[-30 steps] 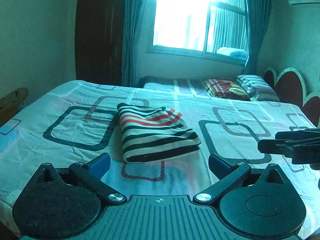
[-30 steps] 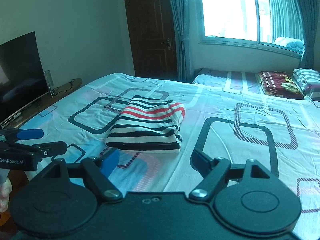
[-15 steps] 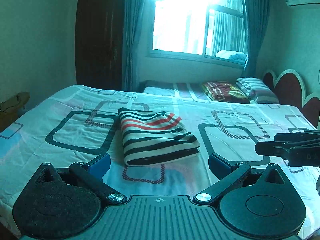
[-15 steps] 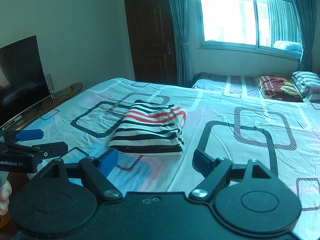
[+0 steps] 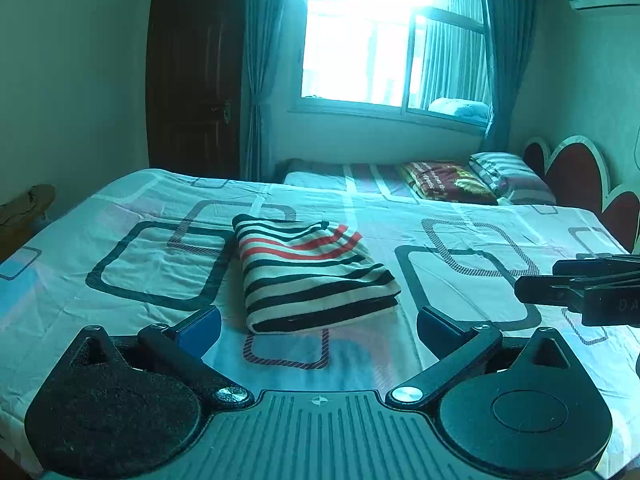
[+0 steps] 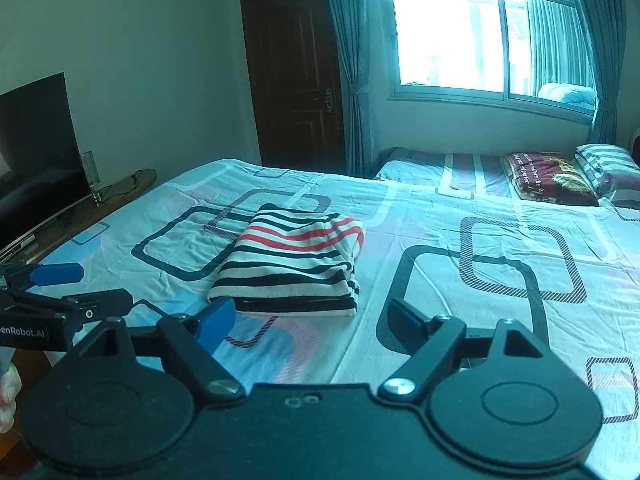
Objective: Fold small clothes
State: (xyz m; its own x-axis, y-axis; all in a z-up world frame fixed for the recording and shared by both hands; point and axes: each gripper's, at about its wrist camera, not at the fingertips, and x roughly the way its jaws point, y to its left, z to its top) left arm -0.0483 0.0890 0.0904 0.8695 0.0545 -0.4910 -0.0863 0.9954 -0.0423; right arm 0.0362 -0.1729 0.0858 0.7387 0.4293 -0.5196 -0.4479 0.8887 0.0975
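A striped garment (image 5: pixel 312 272), white with black and red bands, lies folded into a neat rectangle on the bed (image 5: pixel 120 264). It also shows in the right wrist view (image 6: pixel 292 264). My left gripper (image 5: pixel 318 324) is open and empty, held back from the garment's near edge. My right gripper (image 6: pixel 310 318) is open and empty too, also short of the garment. Each gripper shows at the edge of the other's view: the right one (image 5: pixel 580 288), the left one (image 6: pixel 60 292).
The bed sheet has square patterns. Pillows (image 5: pixel 448 182) and a heart-shaped headboard (image 5: pixel 572 176) are at the far right. A TV (image 6: pixel 36 152) on a low stand is left of the bed. A dark door (image 6: pixel 296 76) and a curtained window (image 6: pixel 480 36) are behind.
Both grippers have pulled back and risen a little from the folded garment, which now looks farther away. Both stay open. The garment has not moved.
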